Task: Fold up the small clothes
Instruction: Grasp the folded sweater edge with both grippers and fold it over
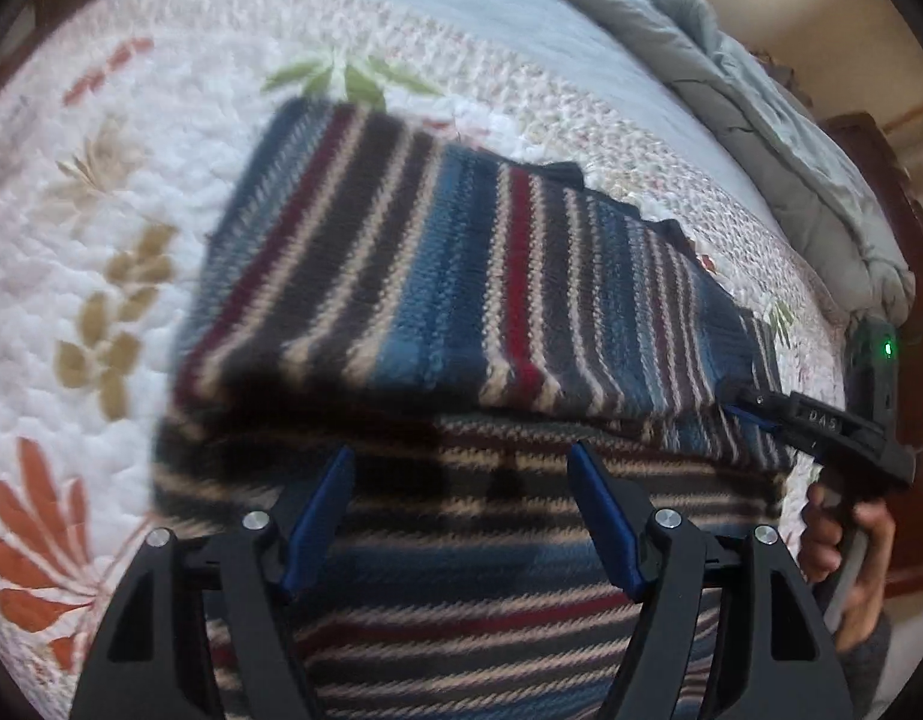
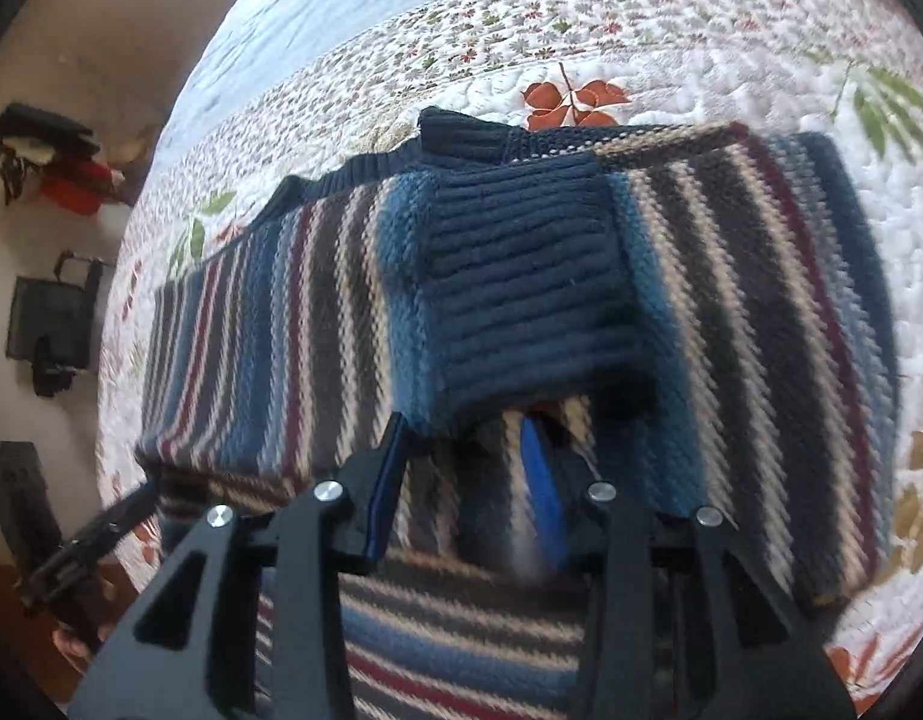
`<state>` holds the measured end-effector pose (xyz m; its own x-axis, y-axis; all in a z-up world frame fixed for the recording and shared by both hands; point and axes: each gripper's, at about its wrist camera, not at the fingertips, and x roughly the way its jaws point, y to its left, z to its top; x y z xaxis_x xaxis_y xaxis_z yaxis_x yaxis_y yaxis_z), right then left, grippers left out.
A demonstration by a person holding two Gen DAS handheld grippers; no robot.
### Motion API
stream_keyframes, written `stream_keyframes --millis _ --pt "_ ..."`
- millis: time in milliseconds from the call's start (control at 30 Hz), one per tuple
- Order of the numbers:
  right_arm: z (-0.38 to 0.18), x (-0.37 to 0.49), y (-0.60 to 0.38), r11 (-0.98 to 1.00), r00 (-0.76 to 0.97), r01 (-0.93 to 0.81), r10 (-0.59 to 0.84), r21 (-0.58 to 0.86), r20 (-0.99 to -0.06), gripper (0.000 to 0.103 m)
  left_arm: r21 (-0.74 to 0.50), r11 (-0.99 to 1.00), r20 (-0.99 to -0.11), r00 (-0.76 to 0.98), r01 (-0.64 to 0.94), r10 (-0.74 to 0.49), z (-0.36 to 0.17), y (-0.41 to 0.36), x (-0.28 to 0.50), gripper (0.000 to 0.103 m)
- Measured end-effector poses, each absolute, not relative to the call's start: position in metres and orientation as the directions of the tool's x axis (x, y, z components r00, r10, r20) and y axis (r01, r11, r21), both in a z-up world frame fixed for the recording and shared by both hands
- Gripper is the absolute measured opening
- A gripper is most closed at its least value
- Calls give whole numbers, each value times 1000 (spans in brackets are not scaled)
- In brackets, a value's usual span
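Observation:
A knit sweater with blue, grey, cream and red stripes lies on the quilted bed cover, its upper part folded over the lower. My left gripper hovers open above the near layer with nothing between its blue pads. The right wrist view shows a sleeve with a dark blue ribbed cuff laid across the folded sweater. My right gripper stands part open just below the cuff's edge, its pads not pressing on fabric. The right gripper also shows at the sweater's right edge, held by a hand.
A grey duvet is bunched along the far right of the bed, next to a wooden frame. Beyond the bed's left edge, black and red items and a black device sit on the pale floor. The floral quilt surrounds the sweater.

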<state>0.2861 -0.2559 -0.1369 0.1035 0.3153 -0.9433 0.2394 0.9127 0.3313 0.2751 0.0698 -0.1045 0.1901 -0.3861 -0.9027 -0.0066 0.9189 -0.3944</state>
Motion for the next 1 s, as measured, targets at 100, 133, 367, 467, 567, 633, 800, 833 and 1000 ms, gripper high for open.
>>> stream_keyframes --millis 100,133,367,467,567,633,800,833,1000 --pt "-142 292 -255 909 116 244 319 338 -941 40 -418 905 -900 175 -82 -400 -121 77 291 73" --pt "-143 292 -256 906 123 246 322 343 -939 40 -424 900 -898 175 -101 -404 -122 78 294 72" --pt "-148 301 -263 877 159 275 362 394 -918 25 -503 848 -858 216 -165 -467 -115 90 303 72" --pt "-149 302 -262 876 163 278 361 394 -918 7 -495 840 -867 195 -224 -459 -132 98 309 57" --pt "-134 297 -265 873 210 248 374 419 -904 7 -501 818 -865 203 -282 -460 -143 104 306 25" --pt "-119 293 -268 884 242 212 366 417 -899 7 -538 793 -842 217 -286 -493 -142 103 303 16" --pt "-82 277 -281 934 320 145 268 327 -909 7 -562 802 -821 251 -201 -512 -120 73 292 14" --pt "-77 275 -287 940 333 147 246 308 -910 7 -566 805 -817 251 -177 -519 -116 64 291 14" --pt "-92 259 -331 926 303 245 208 286 -930 7 -546 829 -832 196 -118 -520 -122 24 286 15"
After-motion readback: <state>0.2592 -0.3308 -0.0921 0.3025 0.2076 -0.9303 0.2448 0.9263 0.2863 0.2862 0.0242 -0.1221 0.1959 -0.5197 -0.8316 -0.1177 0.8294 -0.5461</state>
